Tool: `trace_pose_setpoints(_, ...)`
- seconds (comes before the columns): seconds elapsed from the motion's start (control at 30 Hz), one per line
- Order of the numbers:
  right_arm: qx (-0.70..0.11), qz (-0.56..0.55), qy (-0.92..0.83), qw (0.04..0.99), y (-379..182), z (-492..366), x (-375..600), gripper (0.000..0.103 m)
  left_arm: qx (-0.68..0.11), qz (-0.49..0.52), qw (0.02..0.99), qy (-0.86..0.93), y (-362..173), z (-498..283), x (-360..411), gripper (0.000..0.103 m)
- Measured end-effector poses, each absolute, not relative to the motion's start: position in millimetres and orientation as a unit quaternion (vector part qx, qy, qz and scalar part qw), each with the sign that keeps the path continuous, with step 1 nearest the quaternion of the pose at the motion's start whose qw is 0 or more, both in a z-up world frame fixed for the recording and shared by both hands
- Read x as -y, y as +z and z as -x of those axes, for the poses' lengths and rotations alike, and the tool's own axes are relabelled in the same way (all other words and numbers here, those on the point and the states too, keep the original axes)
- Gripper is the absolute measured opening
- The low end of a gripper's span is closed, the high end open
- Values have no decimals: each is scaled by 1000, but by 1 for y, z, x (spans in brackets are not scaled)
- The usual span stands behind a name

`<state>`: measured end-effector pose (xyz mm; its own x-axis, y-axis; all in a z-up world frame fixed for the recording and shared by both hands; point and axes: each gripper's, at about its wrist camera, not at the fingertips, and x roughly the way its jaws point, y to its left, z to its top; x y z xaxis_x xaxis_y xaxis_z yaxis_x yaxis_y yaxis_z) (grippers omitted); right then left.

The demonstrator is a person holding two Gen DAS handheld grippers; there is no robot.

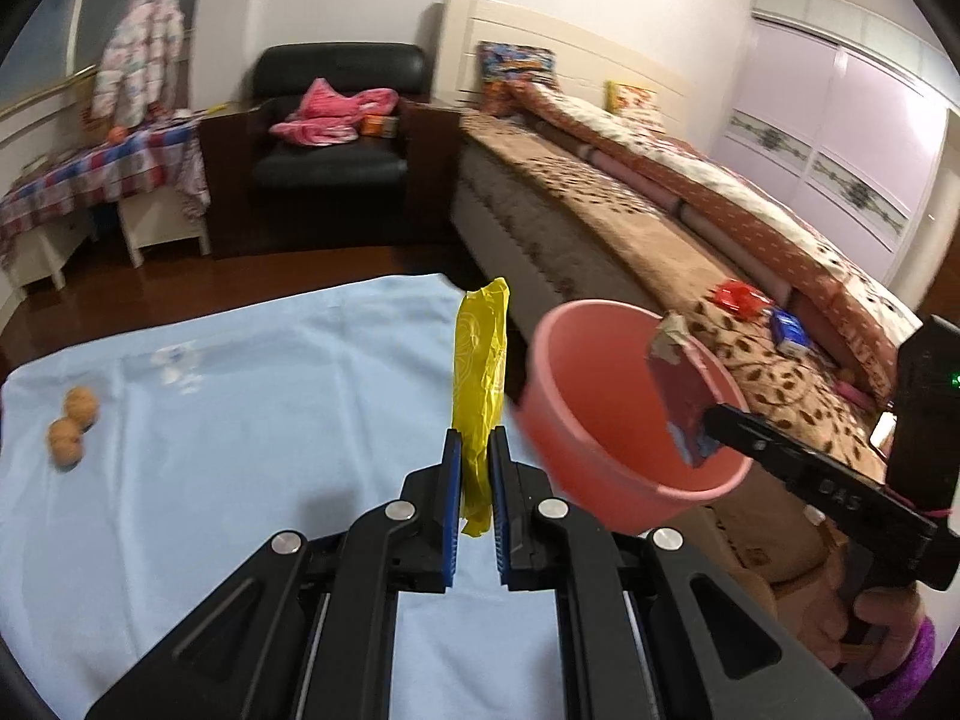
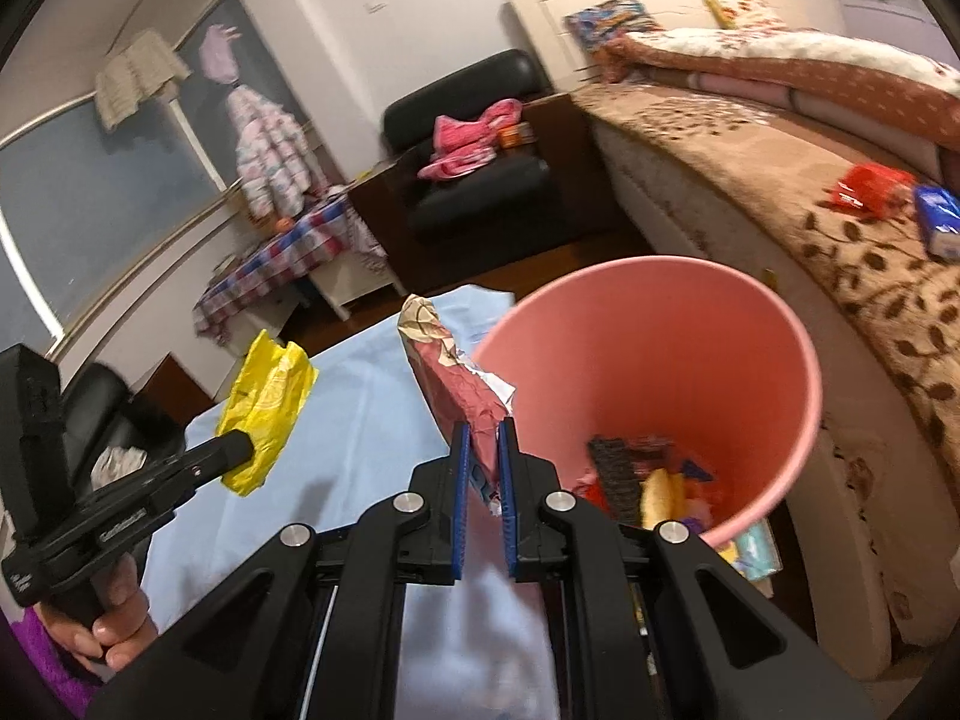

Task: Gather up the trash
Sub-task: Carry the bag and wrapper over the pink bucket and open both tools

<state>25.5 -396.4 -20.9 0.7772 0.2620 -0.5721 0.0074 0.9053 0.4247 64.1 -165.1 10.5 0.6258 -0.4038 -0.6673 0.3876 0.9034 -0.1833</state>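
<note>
Here, pale blue cloth (image 1: 240, 396), pink bin (image 2: 660, 360), bed (image 1: 630, 222) alongside

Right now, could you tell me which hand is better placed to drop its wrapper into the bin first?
The right. Its gripper holds the pink wrapper right beside the bin rim, while the left gripper with the yellow wrapper sits farther off over the blue cloth.

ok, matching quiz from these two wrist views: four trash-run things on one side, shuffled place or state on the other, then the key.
1. crumpled yellow plastic wrapper
2. pink foil snack wrapper
3. pink plastic bin
4. two round brown walnuts

A. lying on the light blue cloth
B. clamped in left gripper
C. already holds trash
D. clamped in right gripper

Pairs: 1-B, 2-D, 3-C, 4-A
</note>
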Motion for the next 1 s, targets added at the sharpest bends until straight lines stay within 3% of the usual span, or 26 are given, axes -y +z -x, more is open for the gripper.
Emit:
trace_pose_setpoints(0.5, -339, -236, -3, 911, -45, -29, 453, 10, -397, -18, 871, -289, -5, -87, 278, 8)
trace_pose_setpoints(1.0, -347, -227, -22, 910, -54, -39, 465, 10, -419, -25, 863, -282, -35, -103, 310, 9)
